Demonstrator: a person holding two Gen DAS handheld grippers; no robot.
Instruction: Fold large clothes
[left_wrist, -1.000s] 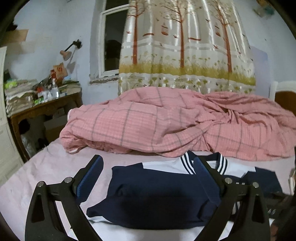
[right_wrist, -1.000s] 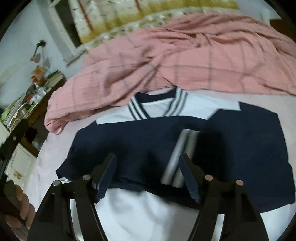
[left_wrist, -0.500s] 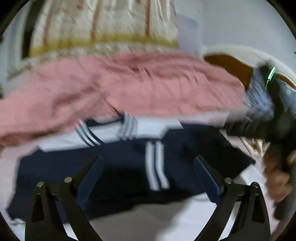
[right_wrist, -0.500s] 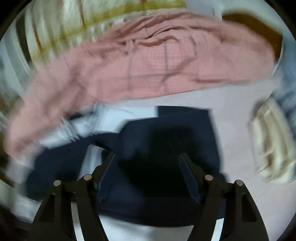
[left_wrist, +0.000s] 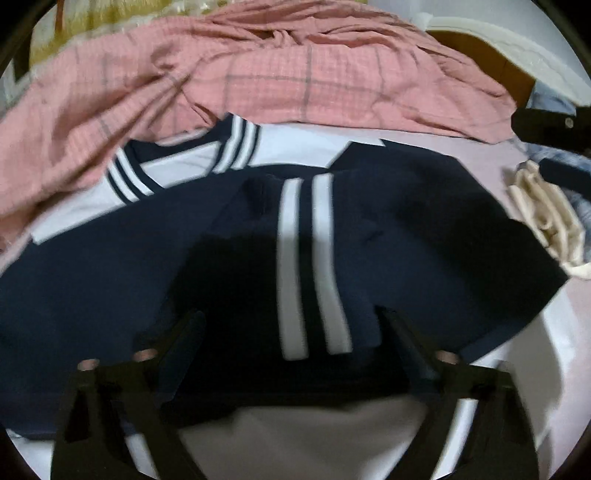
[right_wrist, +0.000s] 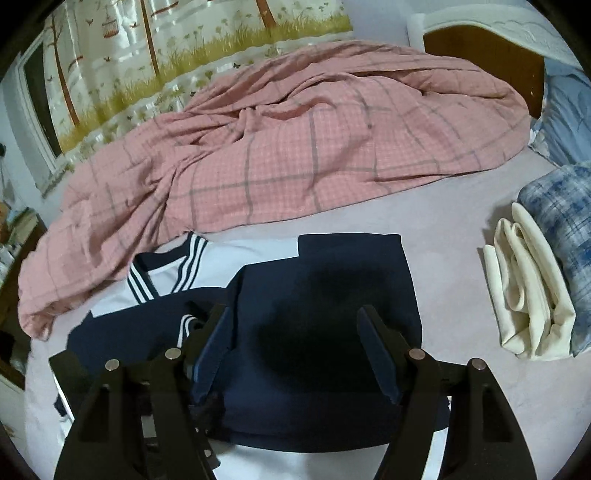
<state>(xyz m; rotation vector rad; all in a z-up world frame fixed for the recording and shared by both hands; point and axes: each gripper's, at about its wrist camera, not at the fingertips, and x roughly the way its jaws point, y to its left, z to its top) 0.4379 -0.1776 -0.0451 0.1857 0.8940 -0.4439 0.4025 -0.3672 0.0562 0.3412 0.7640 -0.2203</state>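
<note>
A navy and white sailor-style top (left_wrist: 424, 229) lies flat on the bed, its striped collar (left_wrist: 236, 147) toward the pink quilt. One sleeve with two white stripes (left_wrist: 314, 266) is folded across the navy middle. My left gripper (left_wrist: 291, 332) hangs low over that sleeve's cuff end. Its jaws are closing with the cuff lying between the fingertips, and no pad visibly presses on it. My right gripper (right_wrist: 295, 339) stands open above the folded navy right side (right_wrist: 325, 280) of the top (right_wrist: 122, 332), with nothing held.
A rumpled pink checked quilt (right_wrist: 295, 155) fills the far side of the bed. A folded cream cloth (right_wrist: 528, 288) and a blue plaid cloth (right_wrist: 561, 210) lie at the right. Behind stand a wooden headboard (right_wrist: 480, 48) and a tree-print curtain (right_wrist: 166, 48). Bare pale sheet (right_wrist: 461, 206) shows between them.
The left view dropped and swung right, from the room down onto the top, and its fingers stand closer together. The right view shifted right, off the striped sleeve, then held still.
</note>
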